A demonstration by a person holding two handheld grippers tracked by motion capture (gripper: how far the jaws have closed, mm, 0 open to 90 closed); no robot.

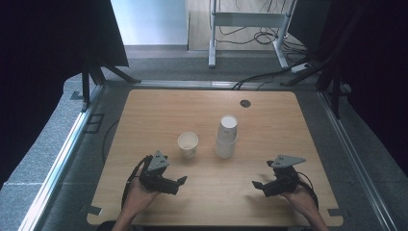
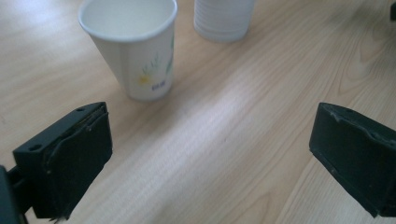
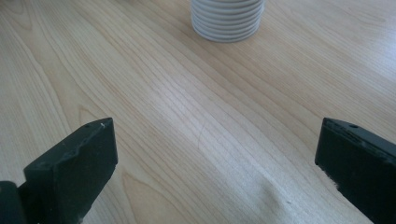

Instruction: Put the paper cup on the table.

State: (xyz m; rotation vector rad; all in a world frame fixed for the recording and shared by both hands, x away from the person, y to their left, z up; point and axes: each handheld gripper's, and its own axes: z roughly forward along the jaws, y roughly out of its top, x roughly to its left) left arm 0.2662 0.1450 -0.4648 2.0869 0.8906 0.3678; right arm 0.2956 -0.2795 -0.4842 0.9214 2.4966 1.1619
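A: Where does everything sit?

B: A single paper cup (image 1: 187,144) stands upright near the middle of the counter (image 1: 159,108), and a stack of white cups (image 1: 226,136) stands just to its right, a little farther off, with a gap between them. The left tongs (image 1: 179,183) lie near and slightly left of the single cup, spread wide and empty. The right tongs (image 1: 260,180) are near and to the right of the stack, also wide open, holding nothing.

A: So how should the next reach go?

B: I'd judge the left tongs suit the single cup. Bring them in level, one jaw on each side of the wall below the rim, and close gently, since thin paper likely buckles. Keep clear of the stack, which looks easy to tip.
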